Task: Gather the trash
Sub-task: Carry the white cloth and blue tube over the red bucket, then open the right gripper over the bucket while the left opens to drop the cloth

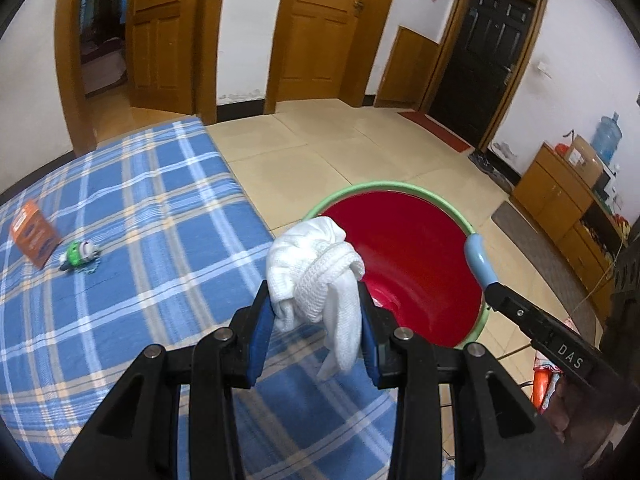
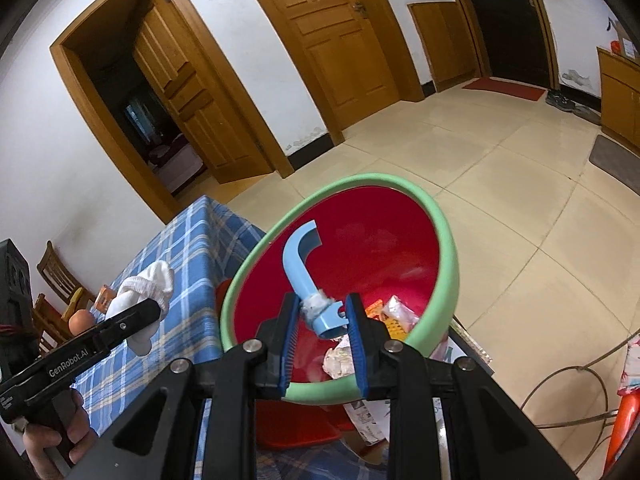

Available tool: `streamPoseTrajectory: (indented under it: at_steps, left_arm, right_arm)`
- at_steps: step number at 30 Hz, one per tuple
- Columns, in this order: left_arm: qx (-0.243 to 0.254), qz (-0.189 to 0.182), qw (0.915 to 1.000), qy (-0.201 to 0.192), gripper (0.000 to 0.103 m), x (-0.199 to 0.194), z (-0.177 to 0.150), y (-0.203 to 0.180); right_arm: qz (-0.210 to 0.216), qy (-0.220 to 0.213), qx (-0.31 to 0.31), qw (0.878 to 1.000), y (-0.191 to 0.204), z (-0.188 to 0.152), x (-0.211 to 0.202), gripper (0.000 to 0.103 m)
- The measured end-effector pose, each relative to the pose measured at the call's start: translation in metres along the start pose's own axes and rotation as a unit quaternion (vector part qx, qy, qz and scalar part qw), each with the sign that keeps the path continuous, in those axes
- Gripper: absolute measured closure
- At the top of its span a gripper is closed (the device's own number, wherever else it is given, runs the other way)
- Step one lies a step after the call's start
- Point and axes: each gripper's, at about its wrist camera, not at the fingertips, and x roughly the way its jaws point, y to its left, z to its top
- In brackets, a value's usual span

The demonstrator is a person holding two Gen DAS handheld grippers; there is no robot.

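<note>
My left gripper is shut on a white knitted sock, held above the edge of the blue plaid tablecloth. The same sock shows at the left of the right wrist view, in the left gripper. My right gripper is shut on a light blue curved plastic piece with white fluff near its lower end, over the red bin with the green rim. In the left wrist view the blue piece hangs at the bin rim. Wrappers lie inside the bin.
An orange box and a small green and white toy lie on the tablecloth at the left. Beyond is tiled floor, wooden doors, a wooden cabinet with a water bottle, and a grey mat. A hand grips the left handle.
</note>
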Motion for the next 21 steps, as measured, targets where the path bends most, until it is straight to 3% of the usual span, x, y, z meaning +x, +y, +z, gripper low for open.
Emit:
streamPoseTrajectory:
  at_steps: [8, 21]
  left_arm:
    - [0.017, -0.003, 0.9998, 0.009, 0.064, 0.013, 0.002, -0.015]
    - [0.044, -0.009, 0.9985, 0.030, 0.064, 0.038, 0.001, -0.034]
  right_arm:
    - [-0.002, -0.004, 0.015, 1.000, -0.009, 0.001, 0.000, 0.074]
    - [0.002, -0.017, 0.031, 0.999, -0.017, 0.001, -0.006, 0.059]
